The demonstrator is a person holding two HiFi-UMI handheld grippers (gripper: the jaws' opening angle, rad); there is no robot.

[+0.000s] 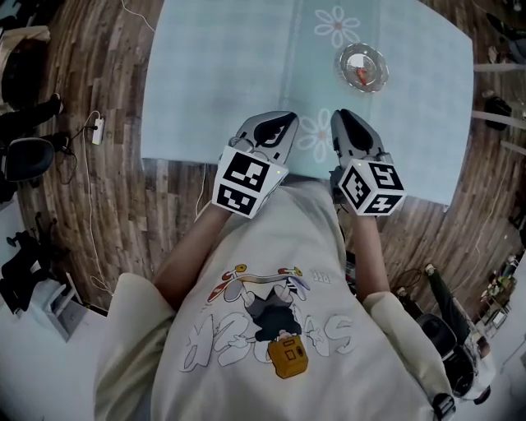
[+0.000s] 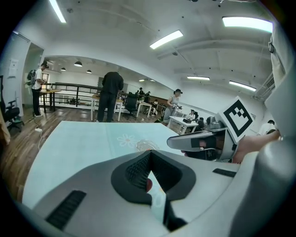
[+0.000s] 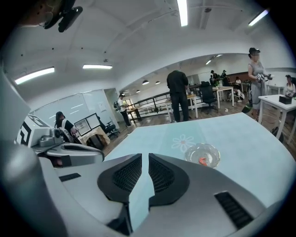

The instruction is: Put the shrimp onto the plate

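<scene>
A small glass plate (image 1: 362, 67) stands on the far right of the pale blue tablecloth (image 1: 222, 74), with the orange shrimp (image 1: 360, 75) lying in it. The right gripper view shows the same plate (image 3: 203, 155) and shrimp (image 3: 203, 160) ahead and to the right of the jaws. Both grippers hover side by side over the table's near edge, well short of the plate. My left gripper (image 1: 278, 123) (image 2: 150, 159) is shut, tips touching; a small reddish spot shows in the gap behind them. My right gripper (image 1: 345, 117) (image 3: 145, 159) is shut with only a thin slit and holds nothing.
The cloth carries a flower print (image 1: 337, 25) near the plate. On the wooden floor to the left lie a power strip (image 1: 97, 130) with cables and a dark chair (image 1: 25, 156). Several people and desks (image 2: 111, 95) stand beyond the table's far end.
</scene>
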